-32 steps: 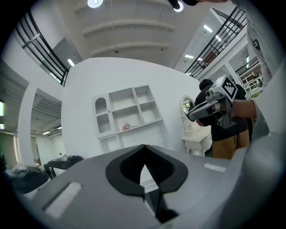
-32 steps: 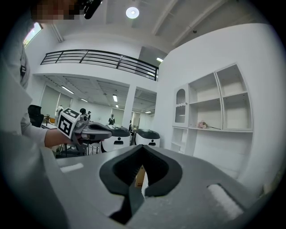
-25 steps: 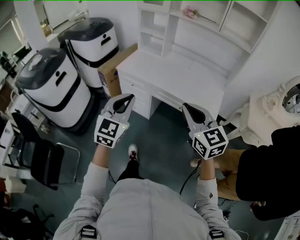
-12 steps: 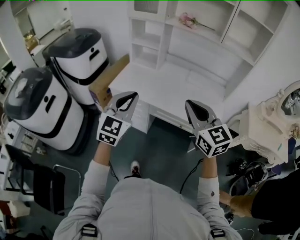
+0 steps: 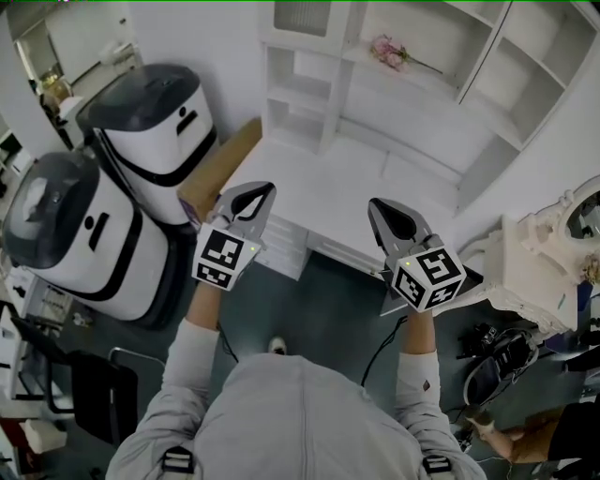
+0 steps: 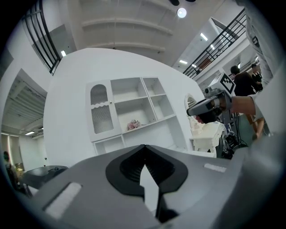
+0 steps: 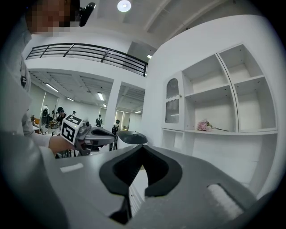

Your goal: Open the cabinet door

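The person holds both tools out level above the front edge of the white counter (image 5: 366,183). The left tool (image 5: 254,191) has its two jaws closed together, tip against tip, and nothing is between them; its own view shows the same at the left tool's tips (image 6: 144,151). The right tool (image 5: 379,207) is also fully closed and empty, with its jaws meeting at one line (image 7: 142,150).

The cabinet door (image 5: 301,16) is the arched one with a ribbed panel, at the top of the left column of the shelf unit that stands on the back of the counter. It looks shut. It is well apart from both tools, beyond the counter and higher than them. In the left gripper view the cabinet door (image 6: 101,114) stands up and to the left of the closed tips; in the right gripper view the cabinet door (image 7: 172,102) stands up and to the right of them.

Pink flowers (image 5: 388,51) lie on the open shelf beside the door.
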`<action>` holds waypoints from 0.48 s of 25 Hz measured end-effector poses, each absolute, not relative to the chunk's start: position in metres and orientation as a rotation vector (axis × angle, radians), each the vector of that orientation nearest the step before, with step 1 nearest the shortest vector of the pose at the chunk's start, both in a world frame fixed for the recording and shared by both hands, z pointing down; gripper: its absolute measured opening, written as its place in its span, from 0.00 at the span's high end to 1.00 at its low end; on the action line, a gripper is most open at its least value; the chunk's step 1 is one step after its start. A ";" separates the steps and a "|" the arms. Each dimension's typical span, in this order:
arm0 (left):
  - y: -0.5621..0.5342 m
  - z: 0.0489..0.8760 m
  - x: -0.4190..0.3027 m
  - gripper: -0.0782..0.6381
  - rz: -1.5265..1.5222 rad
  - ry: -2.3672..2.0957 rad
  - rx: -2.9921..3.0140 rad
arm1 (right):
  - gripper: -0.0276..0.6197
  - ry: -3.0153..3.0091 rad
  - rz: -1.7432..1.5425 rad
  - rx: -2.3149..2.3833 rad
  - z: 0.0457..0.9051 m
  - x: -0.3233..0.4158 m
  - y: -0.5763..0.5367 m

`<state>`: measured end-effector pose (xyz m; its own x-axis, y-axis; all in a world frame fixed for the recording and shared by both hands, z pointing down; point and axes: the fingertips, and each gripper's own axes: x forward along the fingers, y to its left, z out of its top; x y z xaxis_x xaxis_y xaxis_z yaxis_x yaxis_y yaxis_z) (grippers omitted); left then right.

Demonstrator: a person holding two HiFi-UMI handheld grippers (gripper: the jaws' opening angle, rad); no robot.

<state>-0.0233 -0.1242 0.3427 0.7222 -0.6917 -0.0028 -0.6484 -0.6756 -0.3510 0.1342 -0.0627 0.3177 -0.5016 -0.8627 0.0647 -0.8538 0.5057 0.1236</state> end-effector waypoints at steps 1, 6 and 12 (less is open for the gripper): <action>-0.131 0.342 -0.026 0.87 -0.184 1.043 -2.600 | 0.95 -2.625 -0.115 1.501 0.317 0.130 -0.069; -0.163 0.344 -0.038 0.87 -0.186 1.019 -2.610 | 0.95 -2.606 -0.119 1.542 0.318 0.118 -0.101; -0.192 0.347 -0.047 0.87 -0.198 1.002 -2.626 | 0.95 -2.586 -0.102 1.622 0.315 0.118 -0.124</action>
